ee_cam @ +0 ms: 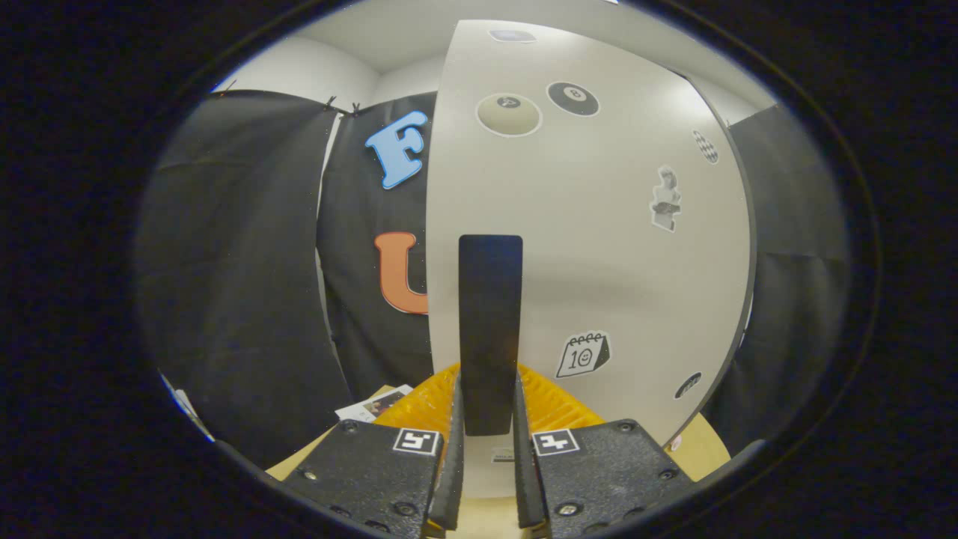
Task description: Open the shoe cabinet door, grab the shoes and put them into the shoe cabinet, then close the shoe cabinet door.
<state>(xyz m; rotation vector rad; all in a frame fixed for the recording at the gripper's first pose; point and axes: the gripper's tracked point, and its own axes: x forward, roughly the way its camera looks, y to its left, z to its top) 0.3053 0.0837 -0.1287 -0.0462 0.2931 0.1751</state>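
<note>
The white shoe cabinet door (599, 247) stands upright right in front of me, dotted with several stickers. A tall black handle (490, 314) runs vertically near the door's left edge. My gripper (488, 404) is shut on the lower end of this handle, one finger pressing on each side. The ribbed pads (557, 408) flank the handle's base. I cannot tell whether the door is closed or ajar.
Black cloth booth walls (247, 284) hang to the left of and behind the cabinet, and more cloth hangs to its right. A light wooden surface (703, 449) lies below the door. A printed card (374, 406) lies on it beside my left finger.
</note>
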